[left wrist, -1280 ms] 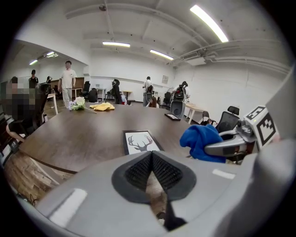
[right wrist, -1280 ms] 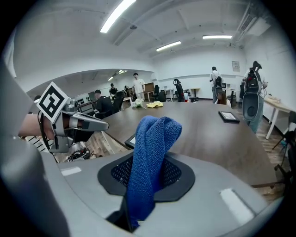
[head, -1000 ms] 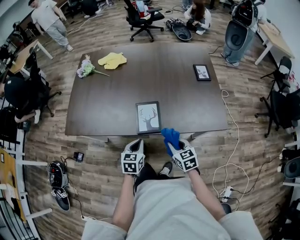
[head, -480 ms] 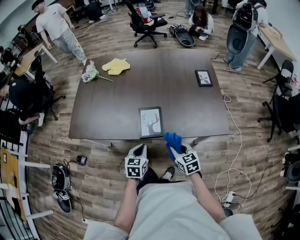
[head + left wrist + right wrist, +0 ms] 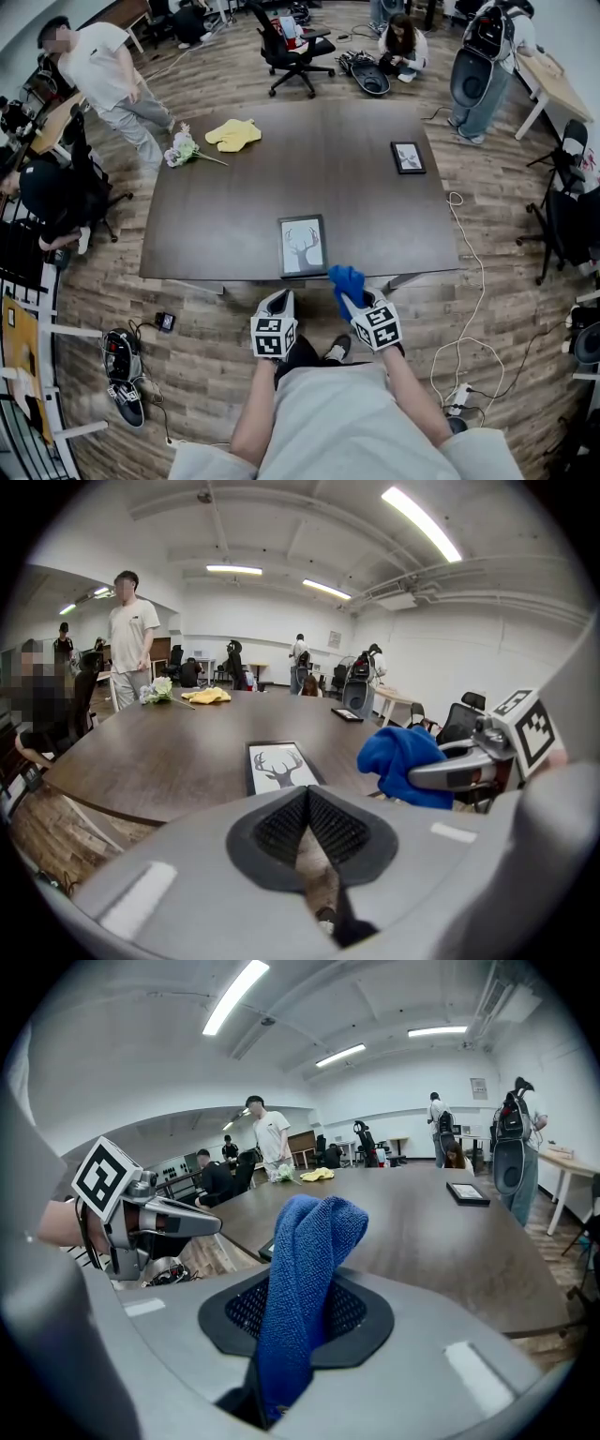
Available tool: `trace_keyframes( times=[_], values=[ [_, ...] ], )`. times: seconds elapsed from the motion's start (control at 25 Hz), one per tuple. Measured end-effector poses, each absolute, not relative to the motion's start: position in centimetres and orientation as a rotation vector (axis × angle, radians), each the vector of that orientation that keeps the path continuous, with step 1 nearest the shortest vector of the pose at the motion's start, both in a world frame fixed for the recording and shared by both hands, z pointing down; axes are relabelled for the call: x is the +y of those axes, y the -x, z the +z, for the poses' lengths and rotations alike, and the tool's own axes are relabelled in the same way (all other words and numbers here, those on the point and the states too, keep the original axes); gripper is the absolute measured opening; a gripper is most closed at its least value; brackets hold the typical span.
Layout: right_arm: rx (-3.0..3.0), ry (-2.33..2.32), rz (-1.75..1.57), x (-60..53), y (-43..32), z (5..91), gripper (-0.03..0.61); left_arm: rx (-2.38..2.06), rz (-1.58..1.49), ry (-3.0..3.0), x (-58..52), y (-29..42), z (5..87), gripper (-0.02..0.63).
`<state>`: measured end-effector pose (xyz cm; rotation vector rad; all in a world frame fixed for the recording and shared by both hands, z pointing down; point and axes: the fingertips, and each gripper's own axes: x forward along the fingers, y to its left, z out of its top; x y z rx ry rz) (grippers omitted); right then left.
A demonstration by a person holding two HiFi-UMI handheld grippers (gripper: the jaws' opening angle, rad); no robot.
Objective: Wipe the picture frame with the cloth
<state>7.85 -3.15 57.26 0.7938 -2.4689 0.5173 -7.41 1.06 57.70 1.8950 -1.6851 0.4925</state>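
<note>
A picture frame (image 5: 302,245) with a deer drawing lies flat at the near edge of the dark table (image 5: 234,187); the left gripper view shows the picture frame (image 5: 278,767) too. My right gripper (image 5: 352,296) is shut on a blue cloth (image 5: 345,278), held just off the table's near edge to the right of the frame. The blue cloth (image 5: 305,1279) stands up between the jaws in the right gripper view. My left gripper (image 5: 277,302) hangs below the table edge, shut with nothing in it.
A smaller framed picture (image 5: 408,156) lies at the table's far right. A yellow cloth (image 5: 232,133) and a flower bunch (image 5: 185,148) sit at the far left. A person (image 5: 108,80) walks near that corner. Office chairs and cables surround the table.
Both grippers and the blue cloth have stayed almost still in front of the table edge. The person at the far left has walked closer to the table corner.
</note>
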Motion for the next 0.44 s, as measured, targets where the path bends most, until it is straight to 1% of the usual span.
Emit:
trace_keyframes(
  times=[0.44],
  values=[
    [-2.470, -0.803, 0.513, -3.19, -7.83, 57.04, 0.084, -1.700, 0.476, -1.890, 1.12, 7.73, 57.47, 0.053]
  ],
)
